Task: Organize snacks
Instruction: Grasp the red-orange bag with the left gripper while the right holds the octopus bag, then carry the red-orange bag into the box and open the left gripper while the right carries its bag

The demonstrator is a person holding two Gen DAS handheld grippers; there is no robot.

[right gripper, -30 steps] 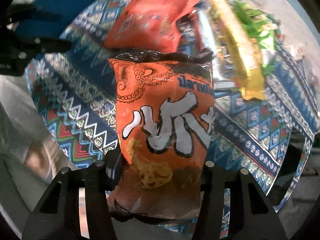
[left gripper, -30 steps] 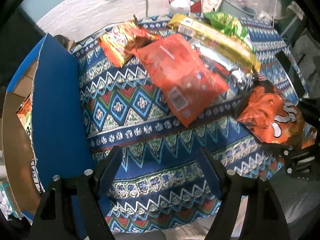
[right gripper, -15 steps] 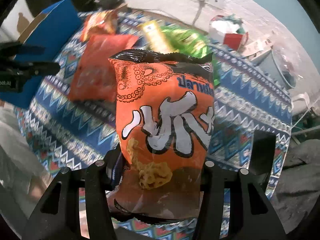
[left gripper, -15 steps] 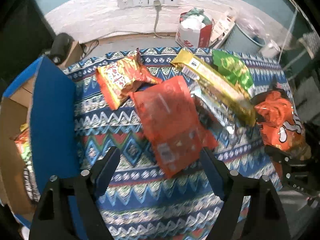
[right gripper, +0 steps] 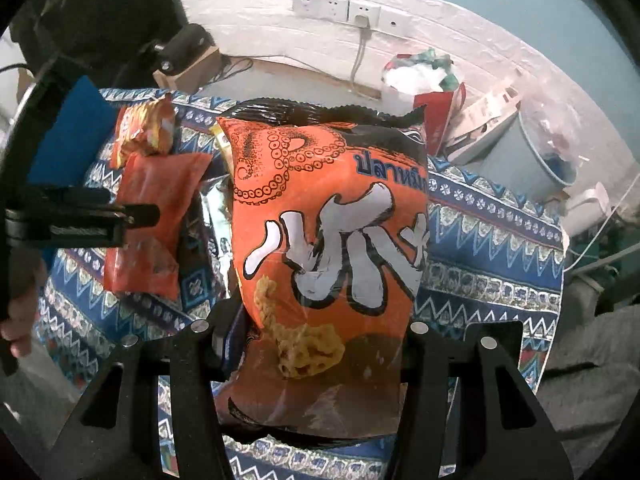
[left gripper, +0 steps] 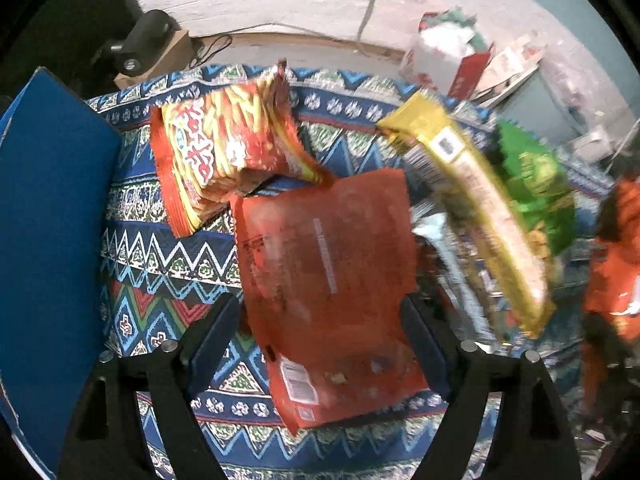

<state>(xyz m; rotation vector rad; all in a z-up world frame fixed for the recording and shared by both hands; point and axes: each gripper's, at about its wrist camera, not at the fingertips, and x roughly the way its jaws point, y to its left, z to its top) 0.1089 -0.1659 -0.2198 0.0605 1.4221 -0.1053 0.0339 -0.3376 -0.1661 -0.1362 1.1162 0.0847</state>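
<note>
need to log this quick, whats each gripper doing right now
Left gripper: open, jaws have just been widening, set either side of the flat red packet, not gripping it.
Right gripper: closed on the orange squid snack bag.

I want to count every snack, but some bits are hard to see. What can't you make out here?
- Left wrist view: long yellow packet and silver packet beneath it are motion-blurred; print unreadable.
- Left wrist view: blue cardboard box is cut off by the edge; contents hidden.
- Right wrist view: big orange octopus bag in the right tool hides the snacks behind.
</note>
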